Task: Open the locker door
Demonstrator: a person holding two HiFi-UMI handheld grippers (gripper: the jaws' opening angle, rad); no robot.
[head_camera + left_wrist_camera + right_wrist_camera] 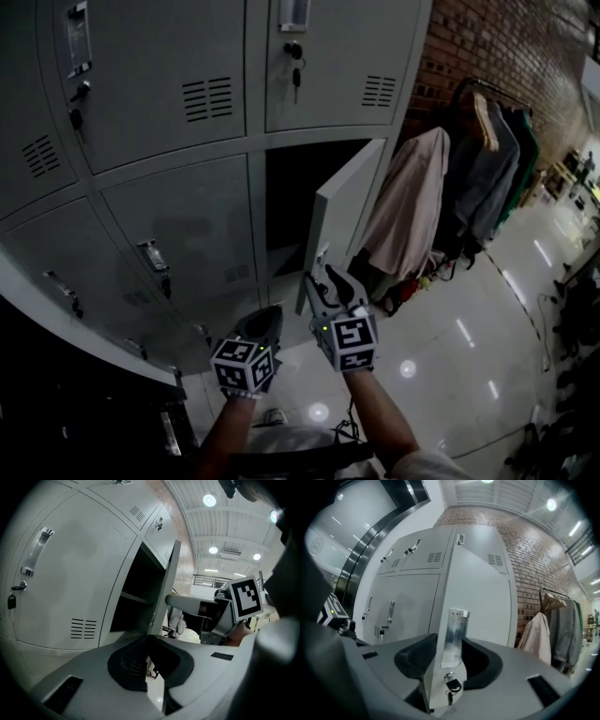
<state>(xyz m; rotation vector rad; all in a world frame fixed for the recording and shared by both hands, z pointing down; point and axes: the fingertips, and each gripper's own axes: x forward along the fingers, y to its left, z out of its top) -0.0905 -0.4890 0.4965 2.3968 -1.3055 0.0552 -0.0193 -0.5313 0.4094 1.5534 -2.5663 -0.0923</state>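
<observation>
in the head view a bank of grey lockers (178,216) fills the upper left, and the locker door (342,211) in the lower row stands swung out towards the camera, with its dark compartment (291,197) open behind it. the right gripper (323,272) reaches up to the door's lower free edge, while the left gripper (264,319) hangs just beside it on the left, clear of the door. coats (408,202) hang on a rack to the right against a brick wall (506,47), above a shiny floor (469,309). in the left gripper view the locker door (169,588) shows edge-on, a shelf (133,597) is visible inside the compartment, and the right gripper (187,603) sits at the door's edge with its marker cube (245,597) facing this way. the left gripper (152,667) has its fingers only a little apart, with nothing but floor showing in the narrow gap. in the right gripper view the door (480,597) runs straight up the middle. the right gripper (450,660) has its fingers spread to either side of the door's edge, the metal handle (453,637) stands between them, and no pad can be seen pressing on it. a small lock with a key (452,686) hangs just below the handle.
</observation>
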